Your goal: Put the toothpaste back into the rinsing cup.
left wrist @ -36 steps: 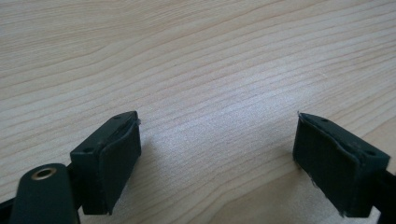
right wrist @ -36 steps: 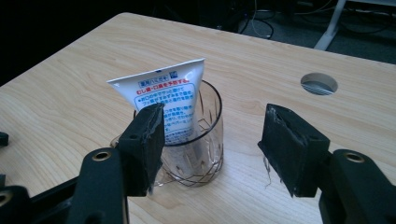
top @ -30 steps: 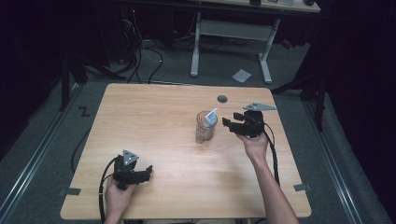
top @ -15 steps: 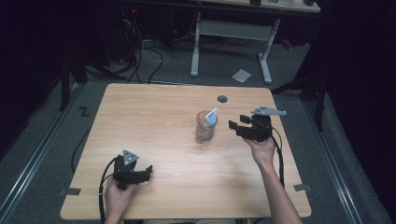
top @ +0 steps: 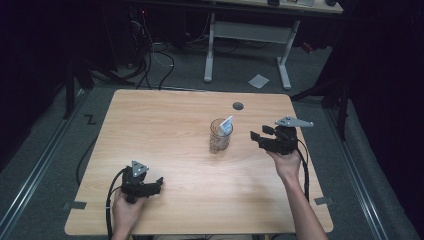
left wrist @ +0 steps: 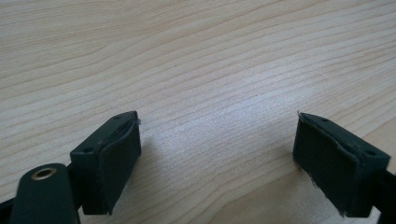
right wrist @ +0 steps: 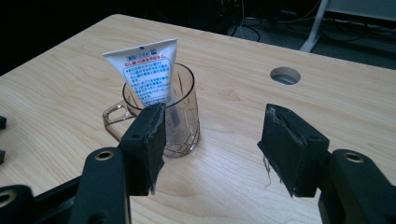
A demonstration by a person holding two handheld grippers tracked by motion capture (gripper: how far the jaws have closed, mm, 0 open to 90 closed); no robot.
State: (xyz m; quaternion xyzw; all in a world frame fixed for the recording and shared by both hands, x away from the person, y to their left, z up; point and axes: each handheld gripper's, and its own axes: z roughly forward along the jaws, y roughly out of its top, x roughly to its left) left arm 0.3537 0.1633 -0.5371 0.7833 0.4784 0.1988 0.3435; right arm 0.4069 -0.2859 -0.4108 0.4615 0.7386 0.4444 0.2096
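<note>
Apparently the work in hand is the placing of a white tube (top: 226, 125) in a clear glass mug (top: 219, 136), and that step is looking finished: in the high view the mug is standing just right of the middle of the frame on the wooden table (top: 165, 120), with the tube leaning inside it, its flat crimped end sticking up over the rim. The right gripper (top: 256, 138) is hanging just to the right of the mug, apart from it, its 2 jaws standing wide and holding nothing. In the right gripper view the mug (right wrist: 180, 119) is sitting left of centre behind the left jaw, its handle pointing to the left of the frame, and the tube (right wrist: 147, 70) is rising out of it. The next move, as I judge it, is calling for the right hand to draw clear without clipping the mug. The left gripper (top: 159, 183) is resting at the lower left of the high view, its jaws also spread wide over bare wood, gripping nothing.
</note>
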